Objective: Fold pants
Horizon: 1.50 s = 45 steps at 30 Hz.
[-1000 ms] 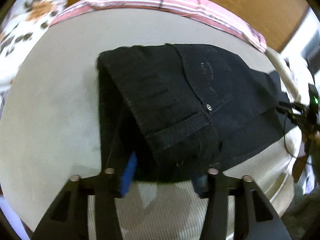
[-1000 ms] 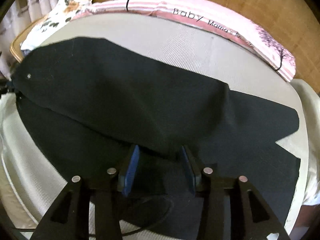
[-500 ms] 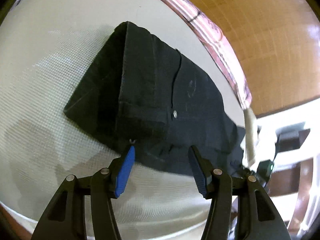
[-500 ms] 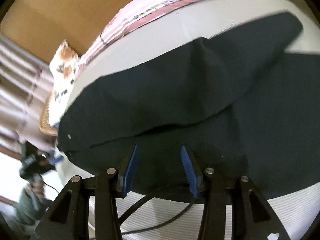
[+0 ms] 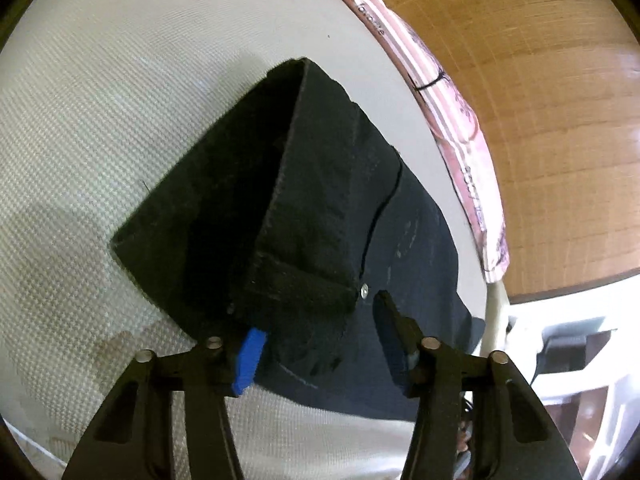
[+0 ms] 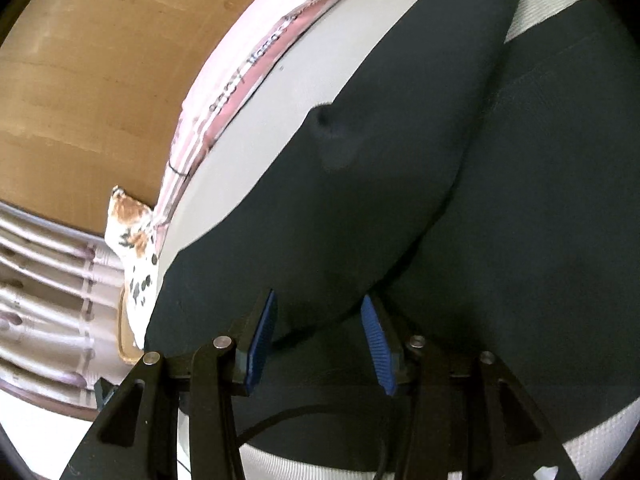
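Black pants (image 5: 320, 208) lie on the white mattress (image 5: 100, 120), lengthwise fold done. Left gripper (image 5: 320, 340), apart from them 0.5 s ago, now straddles the waistband, jaws open. Right gripper (image 6: 320, 332) open over the legs. Regrasp appears next.

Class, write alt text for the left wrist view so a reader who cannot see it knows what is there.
Black pants, folded at the waist with a metal rivet showing, lie on a white woven bedcover. The open left claw straddles their near edge, its blue-padded fingers apart. A pink striped cloth and wooden headboard lie beyond.
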Tool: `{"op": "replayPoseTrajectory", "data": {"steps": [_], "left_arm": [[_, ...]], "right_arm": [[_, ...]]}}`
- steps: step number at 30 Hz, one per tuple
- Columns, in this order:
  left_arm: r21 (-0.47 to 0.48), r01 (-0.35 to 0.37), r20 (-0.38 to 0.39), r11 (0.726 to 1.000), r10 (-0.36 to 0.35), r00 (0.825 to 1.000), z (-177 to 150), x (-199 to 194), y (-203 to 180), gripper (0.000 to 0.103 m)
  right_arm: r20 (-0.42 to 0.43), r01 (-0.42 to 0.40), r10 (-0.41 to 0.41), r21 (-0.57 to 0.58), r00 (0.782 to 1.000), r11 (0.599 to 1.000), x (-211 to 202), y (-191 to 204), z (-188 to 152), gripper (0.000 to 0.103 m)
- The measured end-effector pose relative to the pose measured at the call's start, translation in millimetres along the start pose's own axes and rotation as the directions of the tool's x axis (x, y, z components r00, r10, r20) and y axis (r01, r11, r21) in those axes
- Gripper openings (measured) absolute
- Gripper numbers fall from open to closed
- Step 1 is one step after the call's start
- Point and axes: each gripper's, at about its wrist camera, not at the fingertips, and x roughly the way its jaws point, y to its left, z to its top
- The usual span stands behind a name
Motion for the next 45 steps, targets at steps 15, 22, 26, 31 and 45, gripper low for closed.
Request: {"op": "replayPoseTrajectory", "data": {"steps": [15, 22, 26, 31, 45], "left_arm": [[0.092, -0.130, 0.007, 0.987, 0.130, 0.991, 7.4, -0.4, -15.2, 0.025], [0.251, -0.220, -0.003, 0.943, 0.228, 0.974, 10.3, -9.5, -35.1, 0.023], [0.334, -0.282, 0.002, 0.899, 0.299, 0.954, 11.5, -8.5, -38.6, 0.023], [0.424, -0.366, 0.034, 0.828, 0.389, 0.920, 6.3, 1.7, -38.1, 0.022], [0.498, -0.492, 0.129, 0.714, 0.500, 0.857, -0.6, 13.8, -40.3, 0.027]], "right_arm": [[0.077, 0.041, -0.041, 0.004, 0.996, 0.999, -13.0, -8.5, 18.2, 0.007], [0.134, 0.207, -0.185, -0.178, 0.974, 0.962, -53.3, 33.6, 0.1, 0.006], [0.123, 0.252, -0.228, -0.235, 0.966, 0.939, -66.9, 43.9, -23.1, 0.006], [0.056, 0.283, -0.278, -0.256, 0.959, 0.924, -62.3, 33.1, -53.1, 0.005], [-0.037, 0.250, -0.258, -0.146, 0.965, 0.957, -42.1, -0.6, -54.1, 0.026]]}}
